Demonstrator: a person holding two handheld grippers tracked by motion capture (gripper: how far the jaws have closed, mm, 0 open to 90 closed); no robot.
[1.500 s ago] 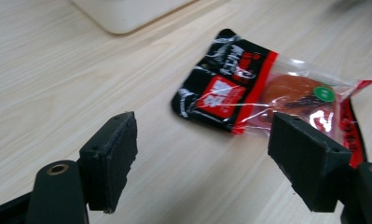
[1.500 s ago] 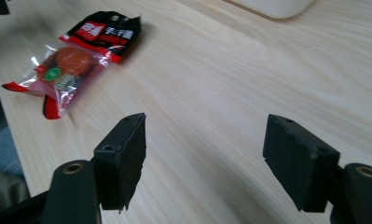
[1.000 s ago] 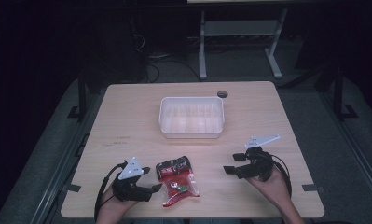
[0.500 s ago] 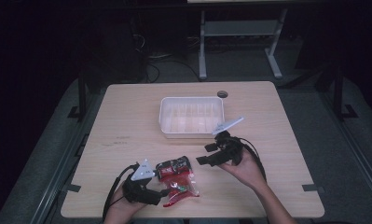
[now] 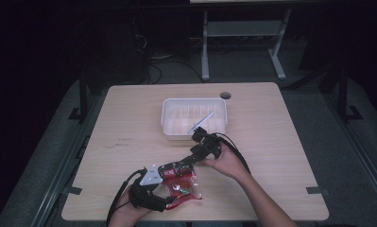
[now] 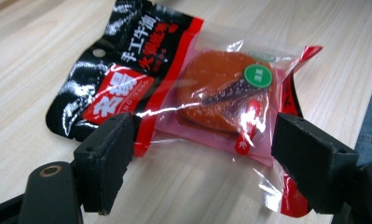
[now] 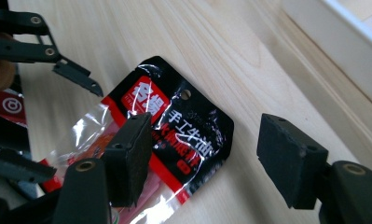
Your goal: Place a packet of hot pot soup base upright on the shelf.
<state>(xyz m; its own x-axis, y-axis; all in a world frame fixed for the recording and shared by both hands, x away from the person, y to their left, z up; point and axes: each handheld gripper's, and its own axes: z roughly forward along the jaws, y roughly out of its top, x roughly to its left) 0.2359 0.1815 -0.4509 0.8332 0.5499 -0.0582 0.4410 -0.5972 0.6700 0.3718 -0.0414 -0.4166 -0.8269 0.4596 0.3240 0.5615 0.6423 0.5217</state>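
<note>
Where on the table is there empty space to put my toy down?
The table is bare all along its left side beside the tub, and on the right from the tub out to the edge. The far strip behind the tub is free too. The near middle is crowded: the snack packet, left gripper and right gripper are bunched there.

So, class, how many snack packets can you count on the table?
1. A single red and black snack packet lies near the table's front edge, between the left gripper and right gripper. None shows in the white tray.
</note>
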